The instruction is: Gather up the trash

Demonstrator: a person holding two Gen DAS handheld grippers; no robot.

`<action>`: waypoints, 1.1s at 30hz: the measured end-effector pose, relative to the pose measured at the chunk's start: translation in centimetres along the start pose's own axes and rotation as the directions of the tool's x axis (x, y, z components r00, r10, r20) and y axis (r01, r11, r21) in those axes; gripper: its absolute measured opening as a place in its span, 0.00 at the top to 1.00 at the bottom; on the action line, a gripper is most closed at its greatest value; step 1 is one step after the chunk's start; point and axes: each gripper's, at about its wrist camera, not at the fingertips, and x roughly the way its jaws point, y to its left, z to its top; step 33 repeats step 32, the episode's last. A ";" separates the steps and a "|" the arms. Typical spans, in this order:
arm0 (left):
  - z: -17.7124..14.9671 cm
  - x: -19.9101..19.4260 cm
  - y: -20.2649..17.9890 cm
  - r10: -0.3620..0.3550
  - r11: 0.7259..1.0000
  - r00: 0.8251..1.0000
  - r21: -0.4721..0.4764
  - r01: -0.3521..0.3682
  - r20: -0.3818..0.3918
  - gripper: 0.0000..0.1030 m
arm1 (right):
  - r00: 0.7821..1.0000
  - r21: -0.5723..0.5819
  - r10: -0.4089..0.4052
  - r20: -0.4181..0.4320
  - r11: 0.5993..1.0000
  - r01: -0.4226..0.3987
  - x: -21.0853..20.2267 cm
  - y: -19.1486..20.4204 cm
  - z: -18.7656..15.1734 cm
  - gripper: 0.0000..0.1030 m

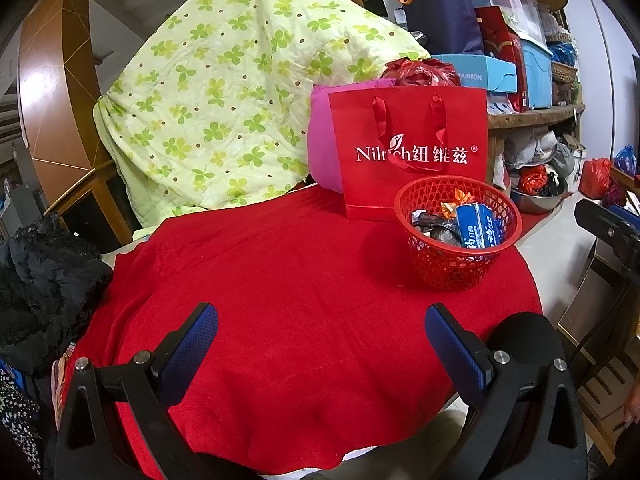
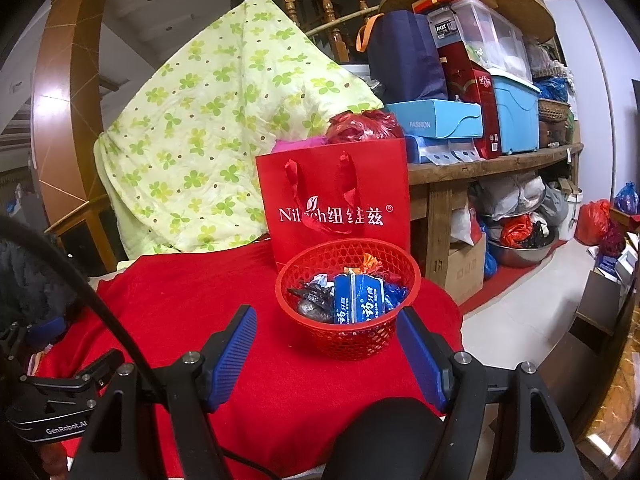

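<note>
A red mesh basket (image 1: 456, 256) (image 2: 352, 340) stands on the red cloth (image 1: 280, 280) (image 2: 176, 304) near its right edge. Inside lie a blue toothpaste box (image 1: 478, 226) (image 2: 358, 300), dark crumpled wrappers (image 2: 316, 300) and an orange wrapper (image 2: 366, 262). My left gripper (image 1: 322, 314) hovers open over bare cloth, well short of the basket and to its left. My right gripper (image 2: 326, 316) is open too, its blue pads (image 2: 240, 340) on either side of the basket's near rim without touching it. Neither holds anything.
A red paper gift bag (image 1: 412, 152) (image 2: 336, 196) stands right behind the basket. A green clover quilt (image 1: 224, 80) (image 2: 208, 120) leans at the back left. Cluttered shelves (image 2: 500, 160) fill the right. The other gripper's body (image 2: 52, 408) shows at lower left.
</note>
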 end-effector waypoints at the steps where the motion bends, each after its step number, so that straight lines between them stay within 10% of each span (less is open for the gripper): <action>1: 0.1 0.0 -0.1 0.002 1.000 1.000 0.003 -0.002 -0.001 0.01 | 1.000 0.002 0.000 -0.001 1.000 0.000 0.0 0.0 0.0 0.26; 24: 0.5 1.3 -1.7 -0.049 0.998 0.999 0.029 0.049 0.000 0.01 | 0.999 -0.003 -0.048 0.000 0.999 0.048 1.1 -1.3 1.2 0.26; 33: -0.3 3.9 3.3 -0.114 0.987 0.993 -0.108 0.118 0.043 0.01 | 0.996 -0.087 -0.084 -0.018 0.993 0.082 4.8 2.6 2.1 0.26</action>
